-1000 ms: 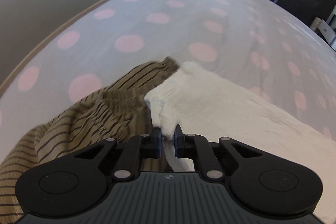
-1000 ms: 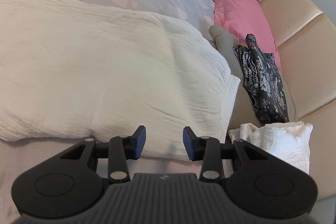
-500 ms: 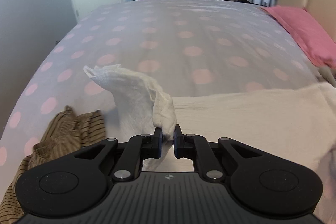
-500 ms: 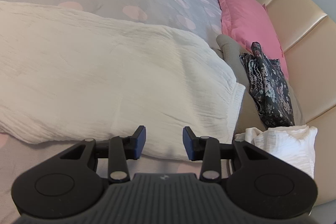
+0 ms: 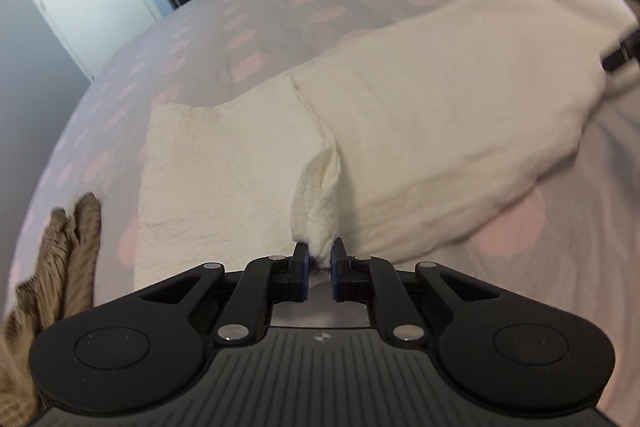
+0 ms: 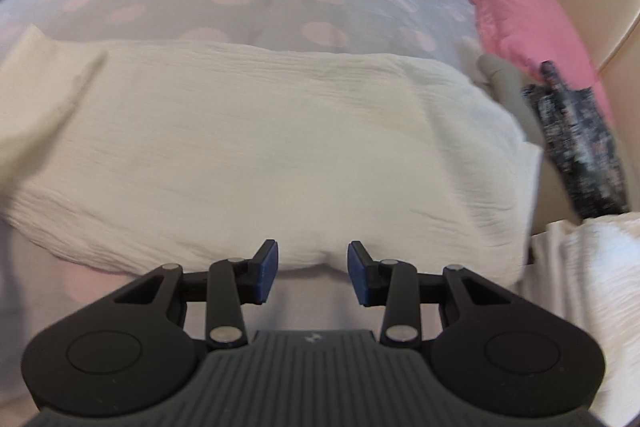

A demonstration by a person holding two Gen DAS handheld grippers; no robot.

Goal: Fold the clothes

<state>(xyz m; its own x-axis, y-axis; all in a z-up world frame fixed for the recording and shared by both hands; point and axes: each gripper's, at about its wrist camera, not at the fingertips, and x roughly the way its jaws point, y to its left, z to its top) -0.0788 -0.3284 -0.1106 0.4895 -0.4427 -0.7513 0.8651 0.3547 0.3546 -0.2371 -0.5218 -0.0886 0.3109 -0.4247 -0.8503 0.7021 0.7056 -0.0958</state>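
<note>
The cream crinkle-cotton garment (image 5: 440,115) lies spread across the polka-dot bedspread (image 5: 280,11), its sleeve (image 5: 216,163) stretched out to the left side. The left gripper (image 5: 319,261) is clenched on a small bunched pinch of the sleeve's edge; the right gripper (image 6: 313,273) hangs over the near hem with its jaws apart, holding nothing. The pinch looks thin, so a quick pull may slip it free and drop the sleeve crooked. With the body unpinned, dragging the sleeve could pull the whole garment toward the striped brown garment (image 5: 60,267) and rumple it.
</note>
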